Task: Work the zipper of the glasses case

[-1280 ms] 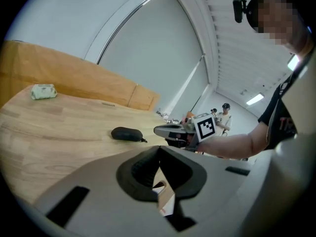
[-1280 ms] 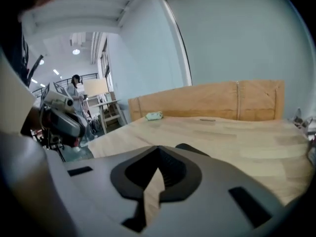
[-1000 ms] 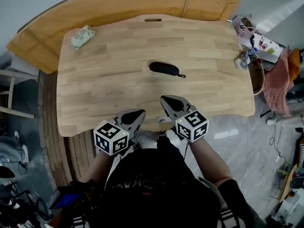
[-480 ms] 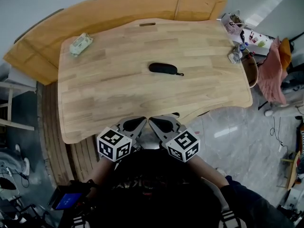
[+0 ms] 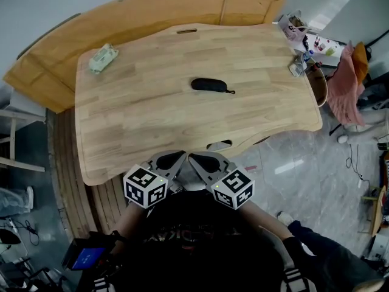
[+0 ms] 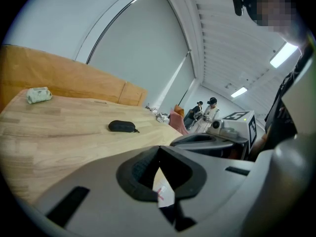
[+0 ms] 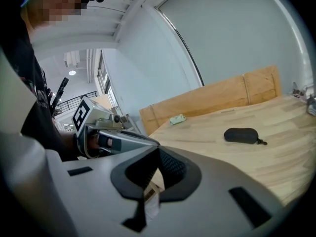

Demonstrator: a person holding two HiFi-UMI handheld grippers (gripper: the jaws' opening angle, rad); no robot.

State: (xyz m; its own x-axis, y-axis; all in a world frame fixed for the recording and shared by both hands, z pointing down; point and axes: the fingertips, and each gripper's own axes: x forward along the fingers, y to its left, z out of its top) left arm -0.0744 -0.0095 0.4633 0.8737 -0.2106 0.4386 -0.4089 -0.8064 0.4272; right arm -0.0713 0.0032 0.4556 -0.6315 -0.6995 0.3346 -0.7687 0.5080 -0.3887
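Observation:
A black oval glasses case (image 5: 209, 85) lies flat near the middle of the wooden table (image 5: 152, 126), its zipper pull pointing right. It also shows small and far off in the left gripper view as the case (image 6: 121, 126) and in the right gripper view as the case (image 7: 241, 135). My left gripper (image 5: 180, 155) and right gripper (image 5: 191, 157) are held close together just off the table's near edge, tips almost meeting, well short of the case. Both are shut with nothing between the jaws.
A pale green packet (image 5: 103, 58) lies at the table's far left corner. A curved wooden board (image 5: 152, 11) runs behind the table. Clutter and a pink cloth (image 5: 346, 90) sit off the right end. People stand far off in the left gripper view.
Both grippers have drawn back toward my body and come closer together; the right one moved left and off the table's edge. The case has not moved.

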